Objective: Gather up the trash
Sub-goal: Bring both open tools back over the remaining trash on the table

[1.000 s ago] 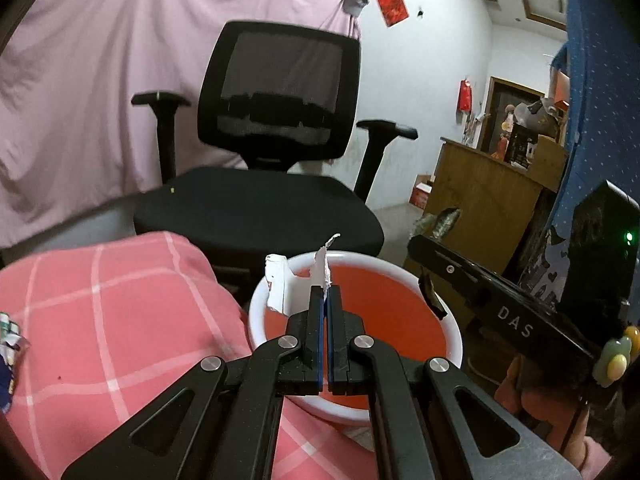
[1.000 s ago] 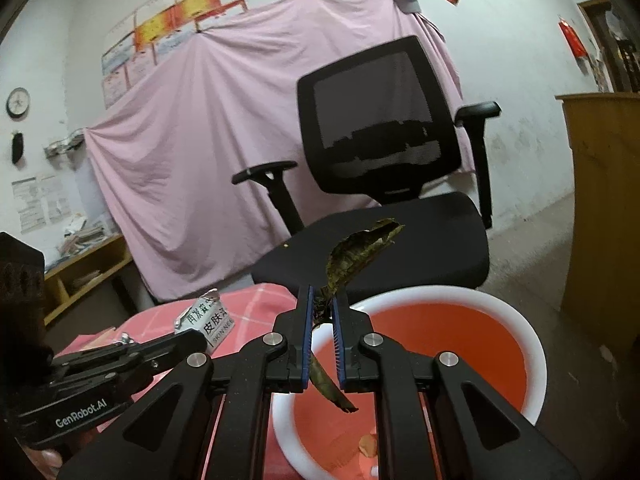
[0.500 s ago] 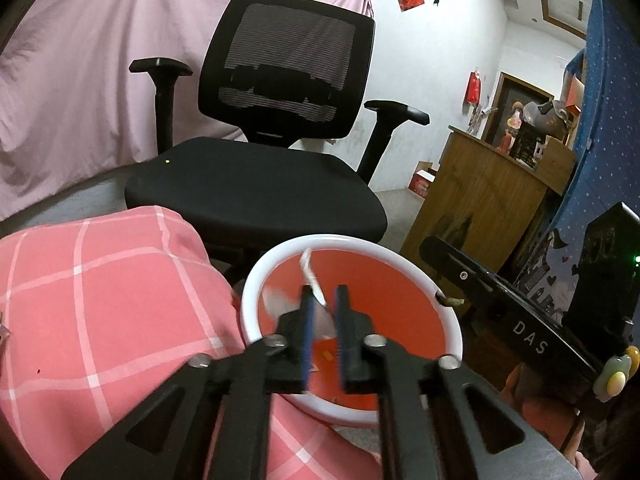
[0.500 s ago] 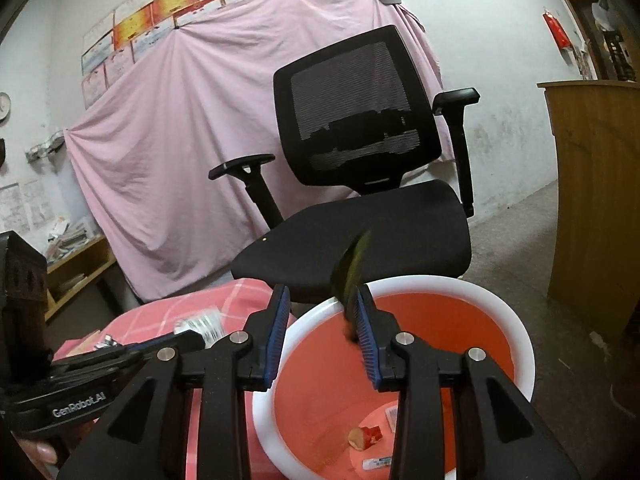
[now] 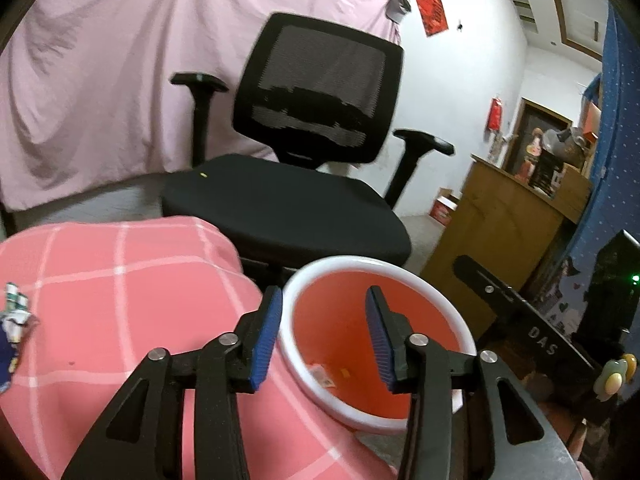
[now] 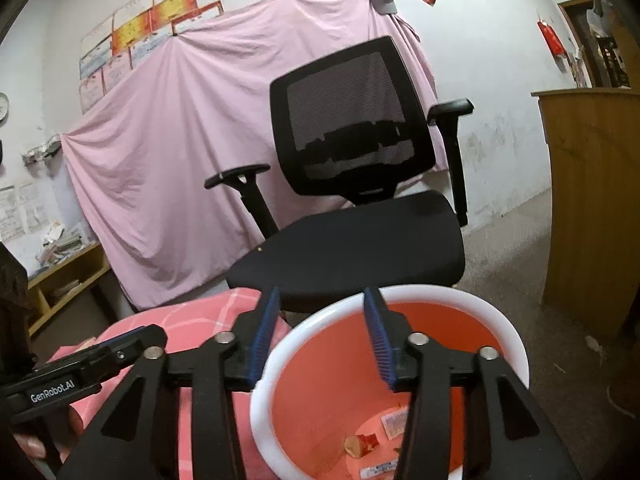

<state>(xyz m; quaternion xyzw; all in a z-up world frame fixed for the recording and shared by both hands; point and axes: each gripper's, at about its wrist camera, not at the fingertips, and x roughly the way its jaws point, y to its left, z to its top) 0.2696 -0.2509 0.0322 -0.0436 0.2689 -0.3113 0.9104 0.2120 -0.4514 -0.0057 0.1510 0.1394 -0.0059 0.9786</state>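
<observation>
An orange bin with a white rim [image 5: 384, 270] [image 6: 516, 344] stands beside a table covered in a pink checked cloth [image 5: 120, 280] [image 6: 192, 316]. My left gripper [image 5: 324, 334] is open and empty above the bin's near left rim. My right gripper [image 6: 320, 336] is open and empty above the bin's left rim. Several bits of trash lie on the bin's bottom [image 6: 362, 444] [image 5: 322, 374]. A crumpled wrapper [image 5: 14, 316] lies on the cloth at the far left of the left wrist view.
A black mesh office chair [image 5: 304, 160] [image 6: 360, 208] stands just behind the bin. A wooden cabinet [image 5: 508, 224] [image 6: 592, 208] is to the right. A pink sheet [image 5: 100, 72] hangs on the back wall. A low shelf [image 6: 60, 284] is at the left.
Both grippers have opened. The white paper scrap left my left gripper and the dark leaf left my right gripper; both fell into the bin.
</observation>
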